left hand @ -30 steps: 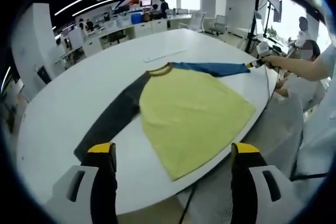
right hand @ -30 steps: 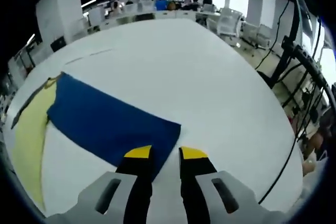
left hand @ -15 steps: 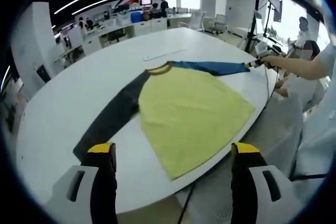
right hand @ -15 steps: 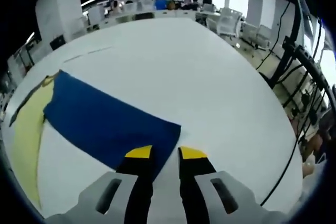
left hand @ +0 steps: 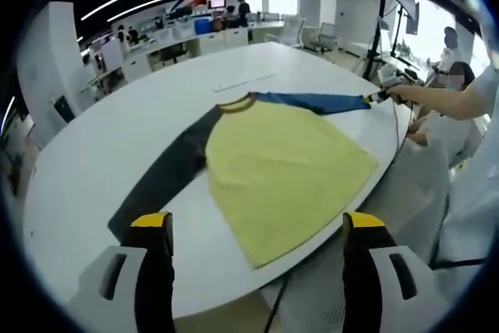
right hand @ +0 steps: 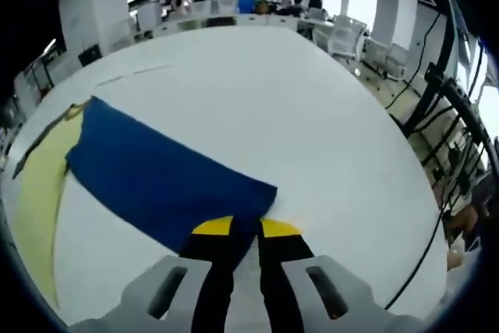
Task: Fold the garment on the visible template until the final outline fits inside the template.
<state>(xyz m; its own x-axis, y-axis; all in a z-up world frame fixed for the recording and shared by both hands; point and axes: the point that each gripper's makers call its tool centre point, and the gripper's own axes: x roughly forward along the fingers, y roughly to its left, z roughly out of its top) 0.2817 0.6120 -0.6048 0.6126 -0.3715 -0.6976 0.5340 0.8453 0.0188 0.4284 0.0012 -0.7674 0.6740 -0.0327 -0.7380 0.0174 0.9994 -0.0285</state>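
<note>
Yellow-bodied, the garment (left hand: 284, 169) lay flat on the white counter (left hand: 101, 161). The right claw (right hand: 238, 228) pinched the blue sleeve (right hand: 164, 181) cuff; the left claw (left hand: 257, 228) hung spread. Next, likely, folding that sleeve inward.

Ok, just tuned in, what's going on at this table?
A shirt with a yellow body lies flat on the white table. The right claw has closed on the cuff of the blue sleeve, stretched out to the side. The left claw hangs open above the near edge, holding nothing. The dark sleeve lies untouched.
</note>
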